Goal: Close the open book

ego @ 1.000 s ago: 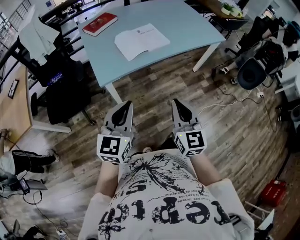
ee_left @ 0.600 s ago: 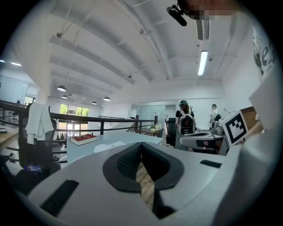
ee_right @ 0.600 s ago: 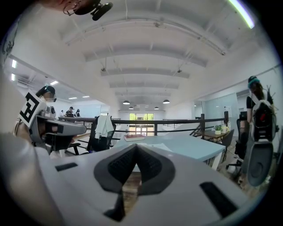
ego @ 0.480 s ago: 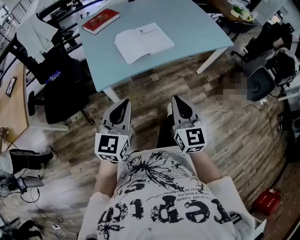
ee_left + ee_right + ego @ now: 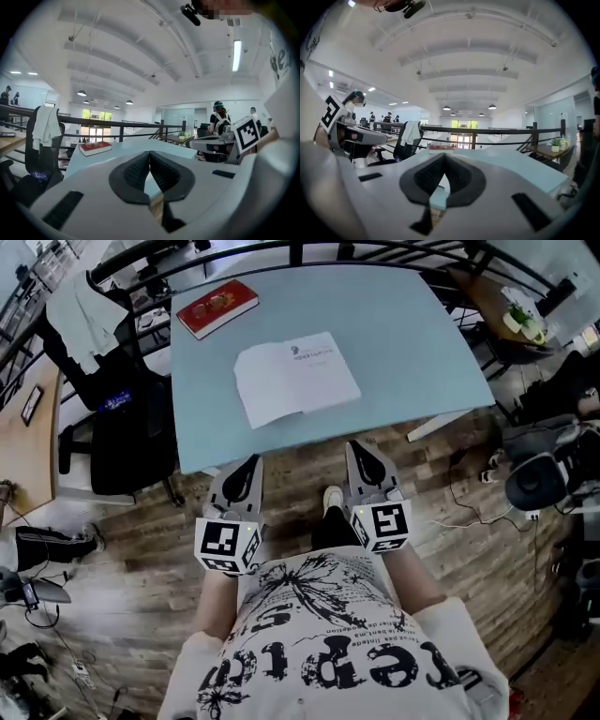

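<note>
An open white book (image 5: 296,378) lies flat on the pale blue table (image 5: 403,343), near its front edge. My left gripper (image 5: 250,461) is shut and empty, held level just short of the table's front edge, below the book's left page. My right gripper (image 5: 359,448) is also shut on nothing, beside it, under the front edge to the book's right. In the left gripper view the left gripper (image 5: 149,153) points over the tabletop with its jaws together. The right gripper (image 5: 445,156) looks the same in its own view. The open book is hidden behind the jaws in both gripper views.
A closed red book (image 5: 217,307) lies at the table's far left corner, also visible as the red book (image 5: 95,148). A black office chair (image 5: 122,399) with a pale garment stands left of the table. A black railing (image 5: 309,249) runs behind it. More chairs and cables crowd the right side.
Both grippers, still shut, have travelled forward across the wood floor to the table's front edge. The open book now lies much closer ahead of them.
</note>
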Demonstrator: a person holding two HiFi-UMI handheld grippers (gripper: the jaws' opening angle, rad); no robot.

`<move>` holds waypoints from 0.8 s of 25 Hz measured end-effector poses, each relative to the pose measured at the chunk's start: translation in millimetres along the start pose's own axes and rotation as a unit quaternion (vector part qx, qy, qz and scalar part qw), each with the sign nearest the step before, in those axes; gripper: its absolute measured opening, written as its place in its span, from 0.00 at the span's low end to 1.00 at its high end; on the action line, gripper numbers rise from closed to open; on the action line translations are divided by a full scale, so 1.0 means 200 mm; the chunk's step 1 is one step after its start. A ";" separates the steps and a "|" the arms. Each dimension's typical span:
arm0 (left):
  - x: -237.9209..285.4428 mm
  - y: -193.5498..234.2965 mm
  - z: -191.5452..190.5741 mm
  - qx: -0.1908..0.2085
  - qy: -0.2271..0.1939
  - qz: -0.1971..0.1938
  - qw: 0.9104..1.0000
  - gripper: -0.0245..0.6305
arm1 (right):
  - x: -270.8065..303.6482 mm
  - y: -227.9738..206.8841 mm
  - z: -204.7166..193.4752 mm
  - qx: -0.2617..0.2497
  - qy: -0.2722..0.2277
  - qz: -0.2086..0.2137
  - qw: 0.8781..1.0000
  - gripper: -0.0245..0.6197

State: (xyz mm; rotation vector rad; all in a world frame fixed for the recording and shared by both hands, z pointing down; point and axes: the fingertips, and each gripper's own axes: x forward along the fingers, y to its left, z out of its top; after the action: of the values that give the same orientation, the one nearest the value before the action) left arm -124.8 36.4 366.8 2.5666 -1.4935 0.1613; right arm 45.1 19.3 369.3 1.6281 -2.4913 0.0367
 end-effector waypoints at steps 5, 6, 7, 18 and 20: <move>0.40 0.03 0.07 -0.016 0.007 0.053 0.998 0.07 | 0.36 -0.35 0.03 0.002 0.009 0.048 0.999 0.05; 0.47 0.04 0.08 -0.018 0.007 0.062 0.998 0.07 | 0.42 -0.41 0.03 0.000 0.010 0.059 0.998 0.05; 0.54 0.04 0.08 -0.021 0.007 0.071 0.997 0.07 | 0.49 -0.46 0.02 -0.004 0.011 0.070 0.997 0.05; 0.93 0.14 0.00 -0.065 0.036 0.158 0.985 0.07 | 0.98 -0.70 -0.04 -0.009 0.034 0.164 0.986 0.05; 0.93 0.15 -0.04 -0.074 0.048 0.164 0.983 0.07 | 1.01 -0.69 -0.06 -0.007 0.043 0.173 0.984 0.05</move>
State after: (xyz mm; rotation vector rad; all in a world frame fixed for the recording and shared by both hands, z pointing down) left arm -58.1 -135.0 410.5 2.1533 -1.8054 0.2035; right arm 94.3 -218.0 401.9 1.1429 -2.6671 0.1292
